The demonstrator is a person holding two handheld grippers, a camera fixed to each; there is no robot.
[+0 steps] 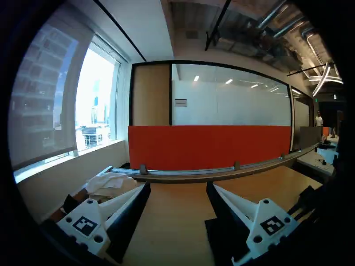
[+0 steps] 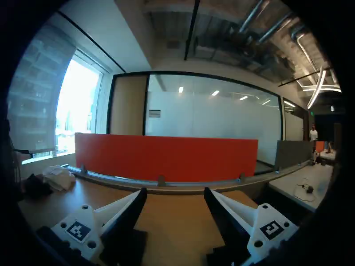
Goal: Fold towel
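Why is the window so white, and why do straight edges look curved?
Left gripper view: daylight blows out the window, the crumpled towel near it is well lit, and fisheye distortion bows the desk rail. Right gripper view: the window glares white too, and the glass wall arches along its top.

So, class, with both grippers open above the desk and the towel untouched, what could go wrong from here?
The towel lies crumpled at the far left of the desk, so the right gripper may struggle to reach it.
Bunched layers hide its corners, so the jaws might pinch several layers at once.
A dark item lies beside it and could get snagged.
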